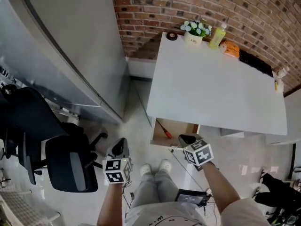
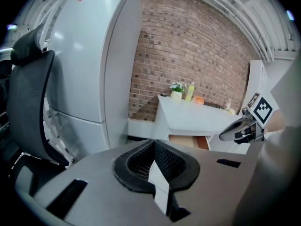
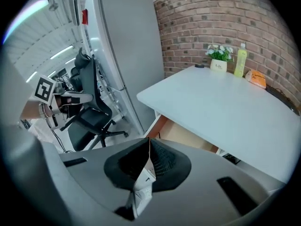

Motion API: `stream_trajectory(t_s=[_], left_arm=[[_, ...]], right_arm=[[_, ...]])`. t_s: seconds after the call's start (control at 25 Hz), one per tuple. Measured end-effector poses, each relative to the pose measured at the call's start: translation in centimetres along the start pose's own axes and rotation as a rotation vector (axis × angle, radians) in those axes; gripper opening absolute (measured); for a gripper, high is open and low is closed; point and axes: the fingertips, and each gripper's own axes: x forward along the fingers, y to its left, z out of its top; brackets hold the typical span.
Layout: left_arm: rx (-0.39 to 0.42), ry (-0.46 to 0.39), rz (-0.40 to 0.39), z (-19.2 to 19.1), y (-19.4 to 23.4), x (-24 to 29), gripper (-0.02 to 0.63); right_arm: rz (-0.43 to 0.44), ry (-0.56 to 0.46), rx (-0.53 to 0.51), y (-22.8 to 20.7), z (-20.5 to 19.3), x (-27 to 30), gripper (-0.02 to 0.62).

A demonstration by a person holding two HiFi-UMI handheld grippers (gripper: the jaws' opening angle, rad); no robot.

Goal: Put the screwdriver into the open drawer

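Screwdriver [image 1: 164, 129] already sits in the open drawer [image 1: 181, 130] under the desk [image 1: 211, 88]. Left tool [image 2: 153, 167] and right tool [image 3: 146, 163] are both pinched closed, holding nothing. It looks light and stiff, and the red handle's probably the best grab.

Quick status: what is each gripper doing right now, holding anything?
Left gripper: closed, holding nothing.
Right gripper: closed, holding nothing.
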Motion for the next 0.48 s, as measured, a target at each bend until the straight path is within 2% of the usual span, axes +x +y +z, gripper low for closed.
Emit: stream_trajectory(t_s=[0.24,0.48], left_arm=[[0.044,-0.072,-0.023,3.6,-1.1,-2.3,0.012],[0.104,-0.162,-0.042,7.9,-2.2,-4.6,0.012]], right_arm=[[-0.023,-0.125,-0.065,1.0,3.3,-4.5,0.018],[-0.084,-0.300,-0.085,1.7,7.5,-10.5,0.018]])
